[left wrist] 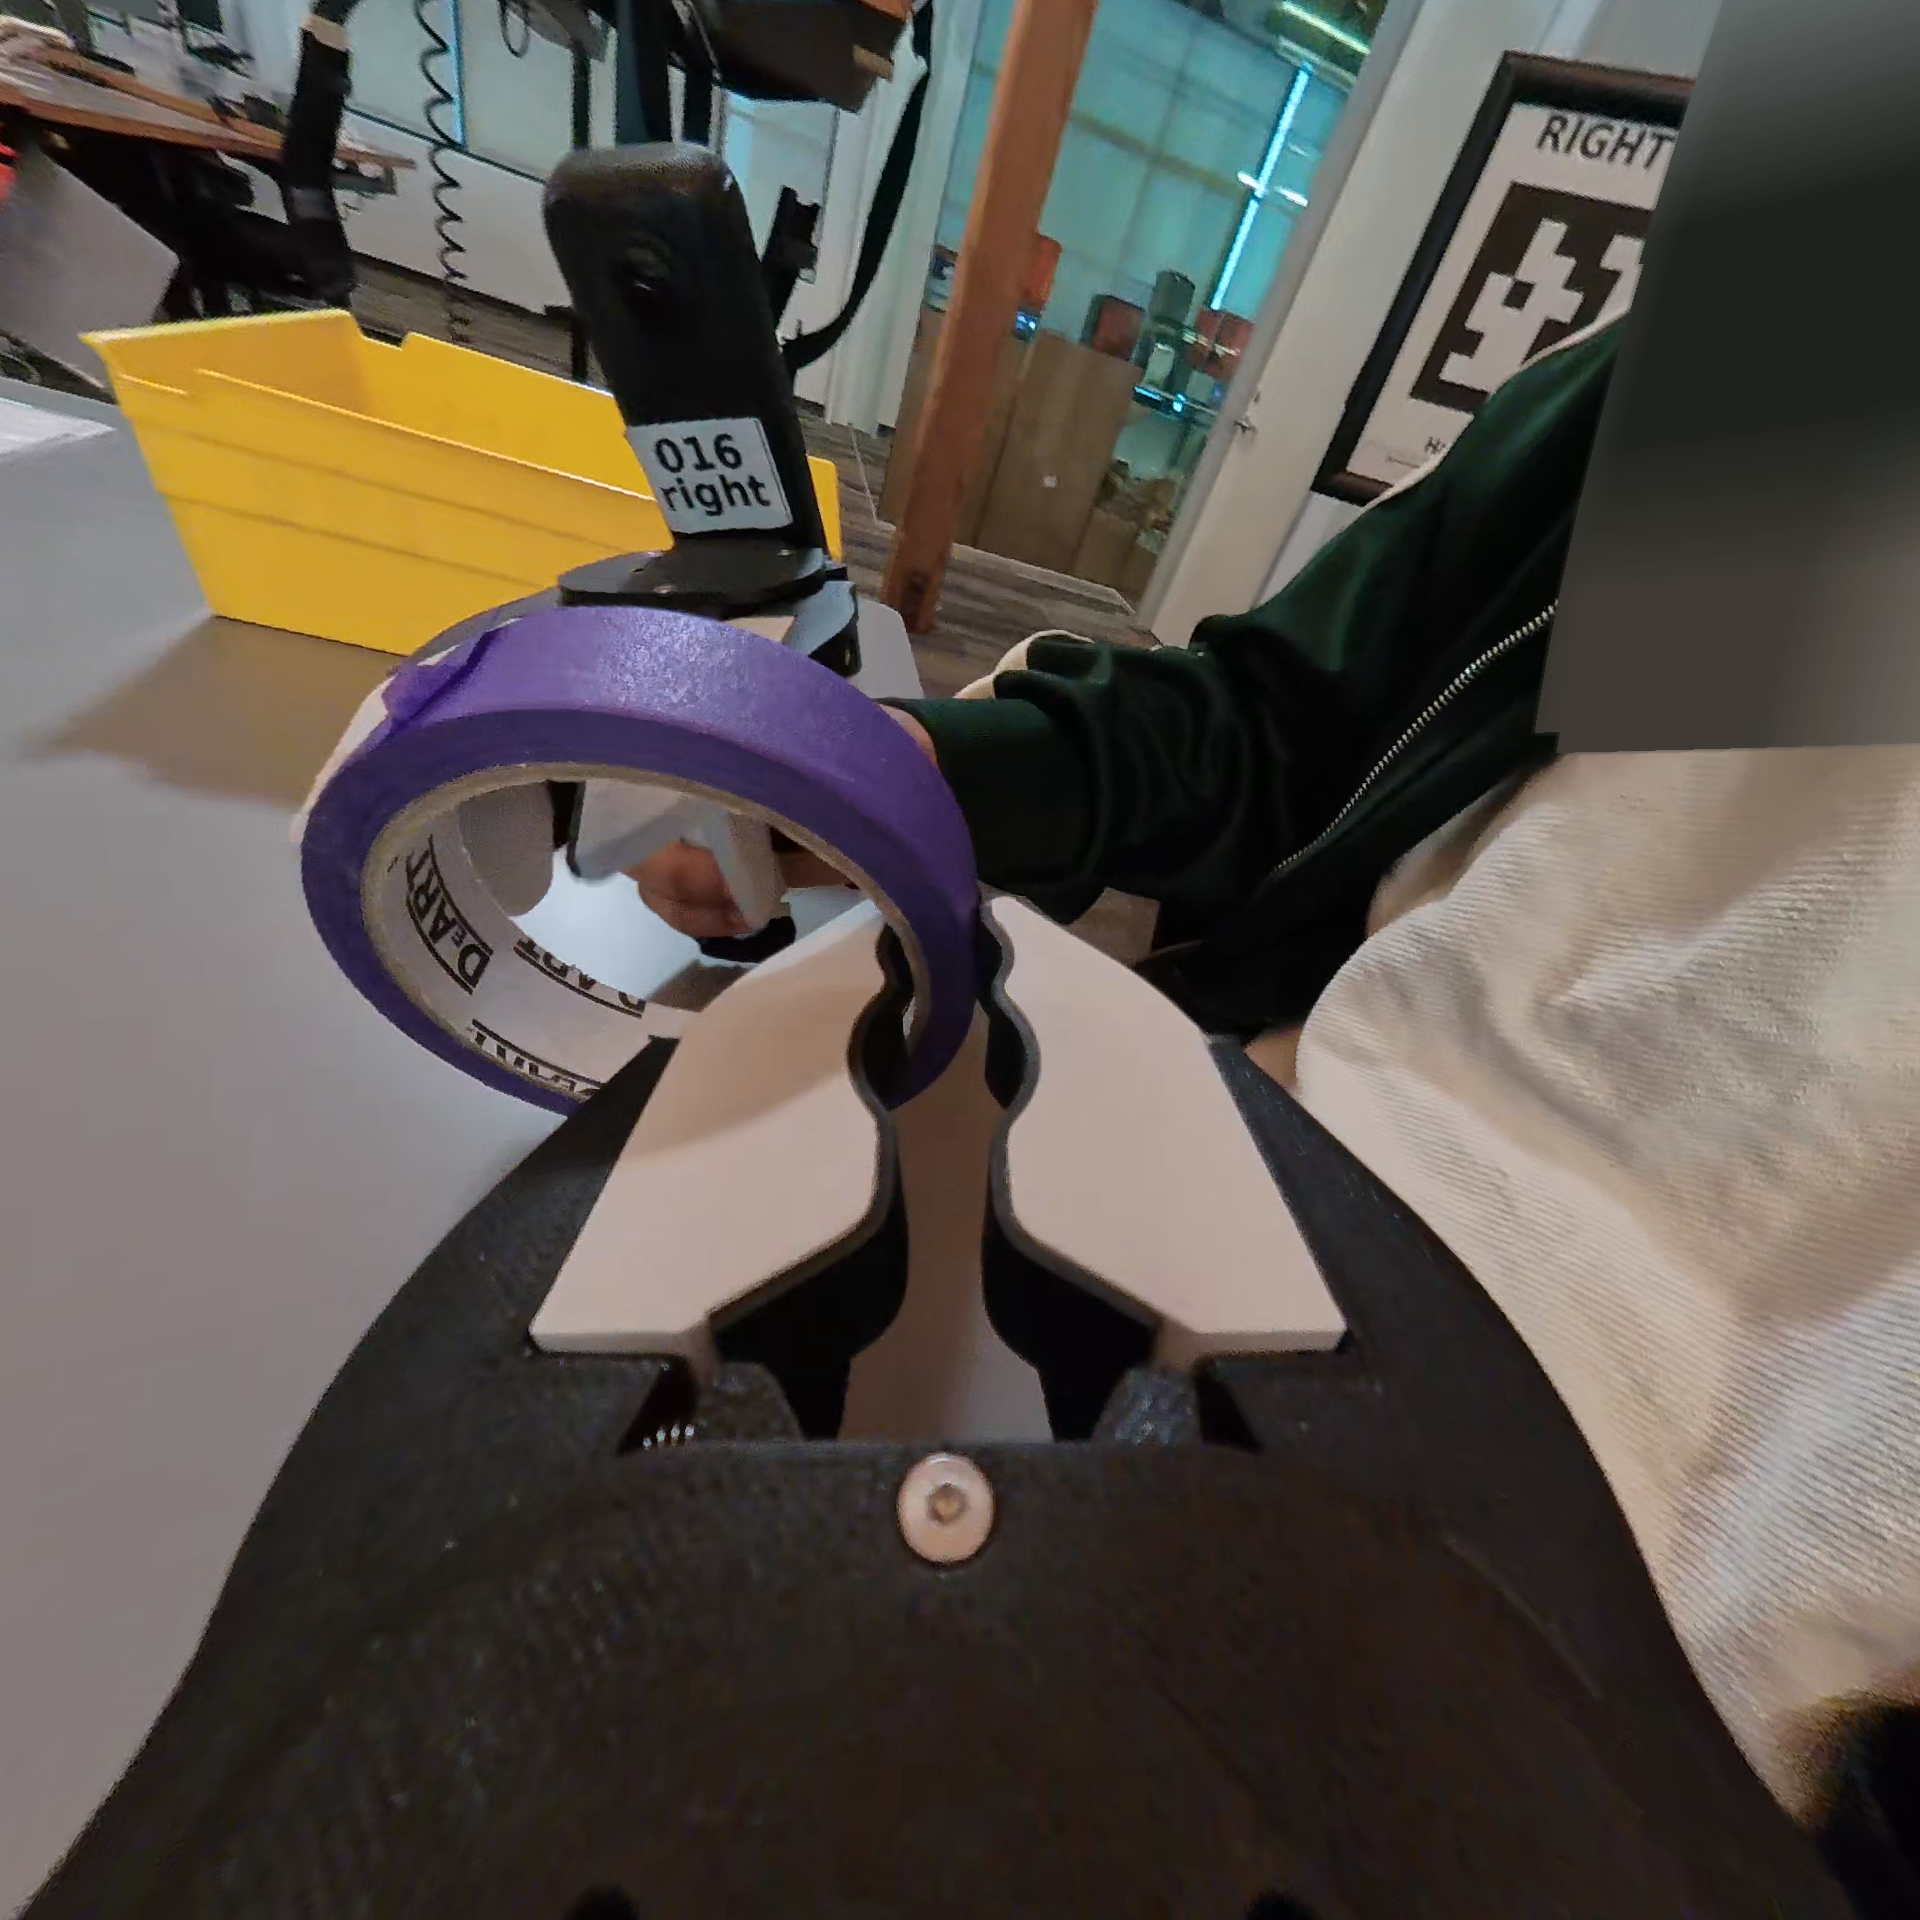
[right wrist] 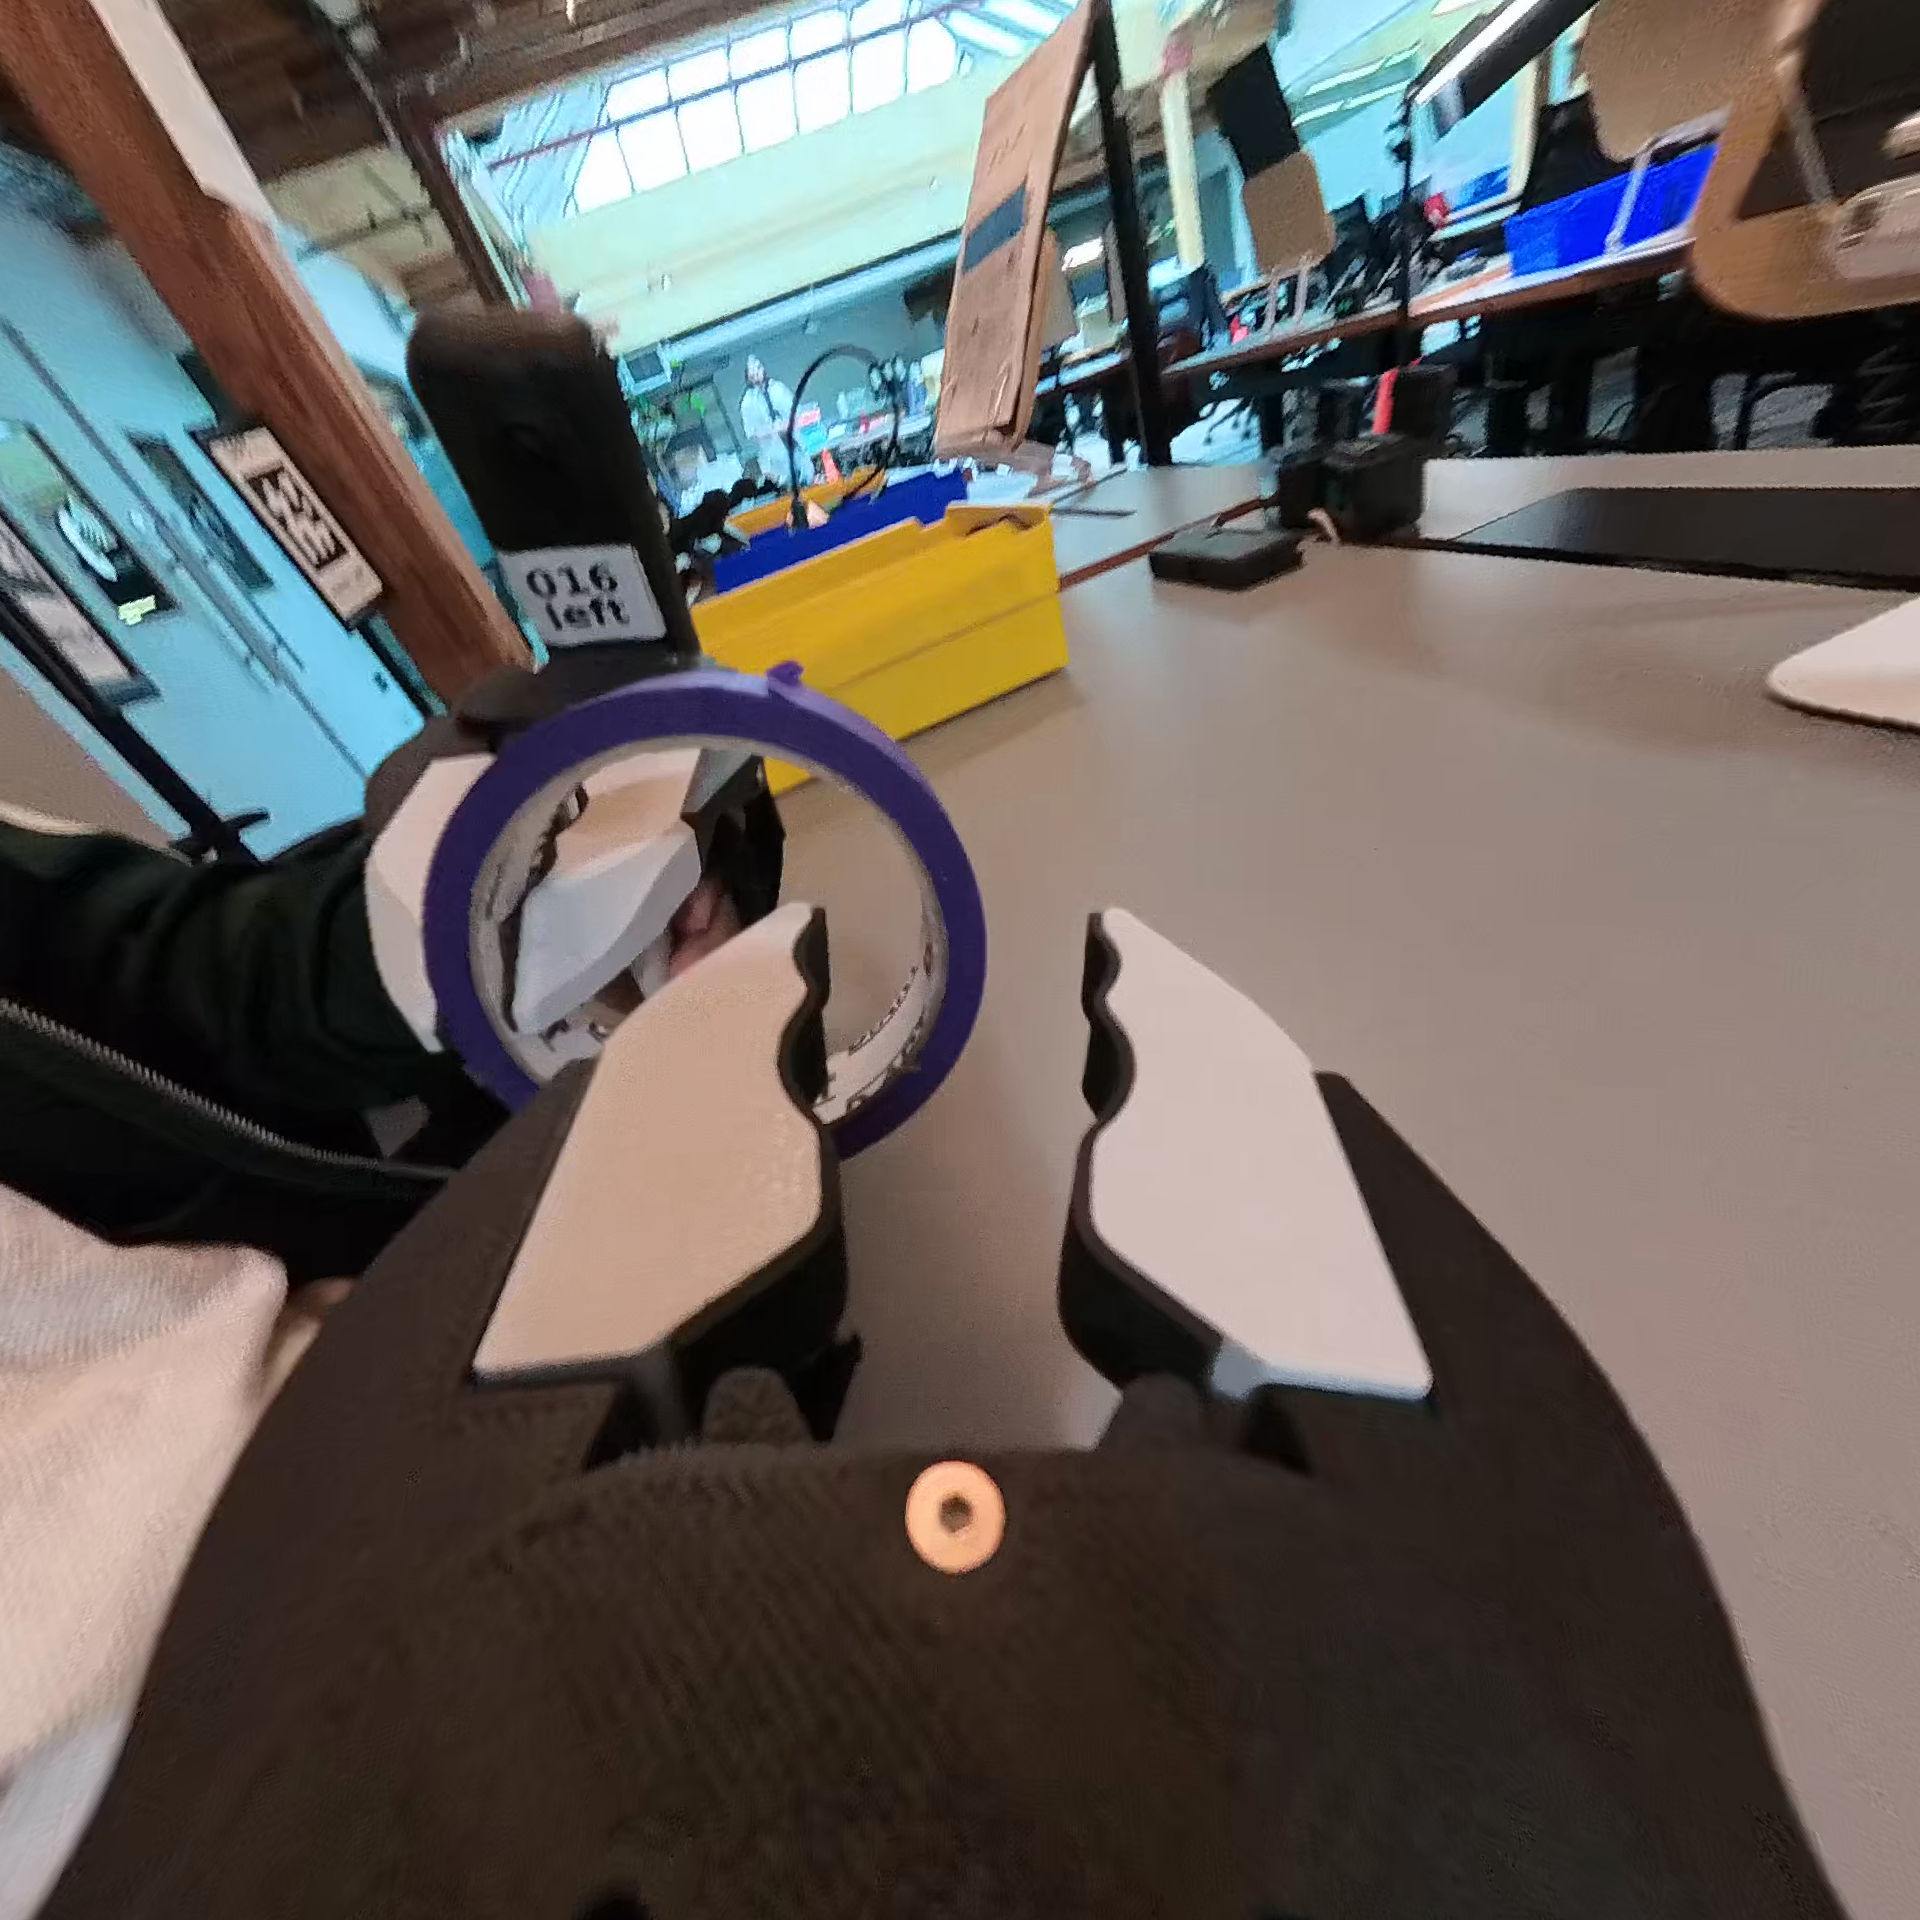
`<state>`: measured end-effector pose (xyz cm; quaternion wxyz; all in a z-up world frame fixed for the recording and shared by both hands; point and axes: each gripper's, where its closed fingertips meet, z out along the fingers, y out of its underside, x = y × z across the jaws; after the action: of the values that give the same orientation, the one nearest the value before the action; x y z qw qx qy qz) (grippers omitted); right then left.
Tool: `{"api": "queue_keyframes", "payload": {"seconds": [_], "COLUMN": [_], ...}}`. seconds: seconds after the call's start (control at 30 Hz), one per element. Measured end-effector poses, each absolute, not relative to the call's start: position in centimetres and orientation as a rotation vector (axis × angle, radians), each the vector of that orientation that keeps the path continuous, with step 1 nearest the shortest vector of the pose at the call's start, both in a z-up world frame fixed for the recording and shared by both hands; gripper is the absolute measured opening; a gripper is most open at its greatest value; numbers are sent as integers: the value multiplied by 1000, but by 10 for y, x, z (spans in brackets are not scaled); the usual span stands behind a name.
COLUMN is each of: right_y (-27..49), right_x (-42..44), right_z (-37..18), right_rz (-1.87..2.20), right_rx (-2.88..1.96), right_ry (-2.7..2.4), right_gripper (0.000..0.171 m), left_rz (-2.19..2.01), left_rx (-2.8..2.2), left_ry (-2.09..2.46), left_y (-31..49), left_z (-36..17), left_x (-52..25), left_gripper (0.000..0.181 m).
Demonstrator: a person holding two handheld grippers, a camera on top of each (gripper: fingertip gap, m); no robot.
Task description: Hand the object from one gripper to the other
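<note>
Left wrist view first: the left gripper [left wrist: 940, 1003] has its two white fingers [left wrist: 769, 1122] drawn close together and pinched on the wall of the purple tape roll [left wrist: 644, 727], one finger inside the ring and one outside, at the roll's lower right edge. The roll stands on edge, held up off the grey surface [left wrist: 156, 1039], with its open hole facing roughly back toward this camera and its axis running more or less along the line between the two grippers. Through and behind the hole the right gripper [left wrist: 665, 852] shows, coming from the far side, with a dark-sleeved arm [left wrist: 1195, 748] to its right. A yellow bin [left wrist: 343, 468] sits farther back on the surface, well apart from the exchange.

In the right wrist view the roll [right wrist: 894, 790] lies left of centre and ahead of the right gripper [right wrist: 956, 935], whose fingers [right wrist: 1226, 1143] are spread wide with nothing between them. Its left finger overlaps the roll's lower right rim in the picture; whether it already touches the tape I cannot tell. The right-hand arc of the ring sits just left of the gap, so the free wall nearest these fingers is that side, opposite where the left gripper [right wrist: 582, 935] grips.

My reading: the handover is at the receiving step. The right gripper seems to need a small shift to its left so the ring's wall passes into the gap, edge-on, before closing; closing where it stands would likely catch air.
</note>
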<state>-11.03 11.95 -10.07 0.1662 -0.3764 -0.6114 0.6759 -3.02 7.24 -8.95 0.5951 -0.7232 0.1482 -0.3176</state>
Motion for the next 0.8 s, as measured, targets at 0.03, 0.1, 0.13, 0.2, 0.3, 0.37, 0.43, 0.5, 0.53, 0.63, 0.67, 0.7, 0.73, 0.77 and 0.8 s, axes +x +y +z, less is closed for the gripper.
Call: {"api": "queue_keyframes", "payload": {"seconds": [0.03, 0.1, 0.13, 0.2, 0.3, 0.37, 0.43, 0.5, 0.53, 0.63, 0.67, 0.7, 0.73, 0.77, 0.8], "right_y": [115, 109, 108, 107, 106, 105, 106, 106, 107, 110, 110, 111, 112, 113, 114], "right_x": [-109, -108, -107, -107, -104, -103, -103, -102, -102, -103, -103, -103, -103, -103, -103], "right_z": [-104, -109, -110, -110, -109, -109, -106, -103, -102, -99, -97, -96, -95, -94, -93], "right_rz": [1901, 1847, 1830, 1824, 1851, 1843, 1834, 1825, 1823, 1835, 1841, 1847, 1855, 1864, 1878], "right_rx": [-1052, -1020, -1008, -999, -994, -990, -979, -973, -973, -978, -977, -978, -981, -987, -996], "right_ry": [-1777, -1834, -1848, -1849, -1866, -1880, -1879, -1871, -1867, -1845, -1836, -1828, -1819, -1810, -1803], "right_gripper": [47, 41, 36, 28, 11, 11, 10, 10, 10, 10, 10, 10, 10, 10, 10], "left_rz": [-741, -753, -757, -774, -773, -784, -798, -803, -804, -805, -806, -802, -799, -798, -801], "left_rx": [-1684, -1687, -1688, -1689, -1692, -1679, -1658, -1642, -1636, -1610, -1604, -1601, -1598, -1593, -1582], "left_ry": [356, 376, 383, 398, 403, 399, 391, 387, 382, 363, 358, 349, 340, 332, 322], "left_y": [72, 72, 72, 71, 72, 72, 71, 71, 71, 72, 73, 73, 73, 73, 73], "left_z": [-90, -90, -90, -90, -91, -89, -85, -83, -83, -81, -80, -80, -80, -79, -78], "left_x": [-28, -23, -21, -17, -14, -13, -14, -14, -14, -16, -17, -18, -20, -22, -24], "left_gripper": [9, 9, 9, 9, 9, 9, 9, 9, 9, 11, 12, 15, 19, 23, 26]}}
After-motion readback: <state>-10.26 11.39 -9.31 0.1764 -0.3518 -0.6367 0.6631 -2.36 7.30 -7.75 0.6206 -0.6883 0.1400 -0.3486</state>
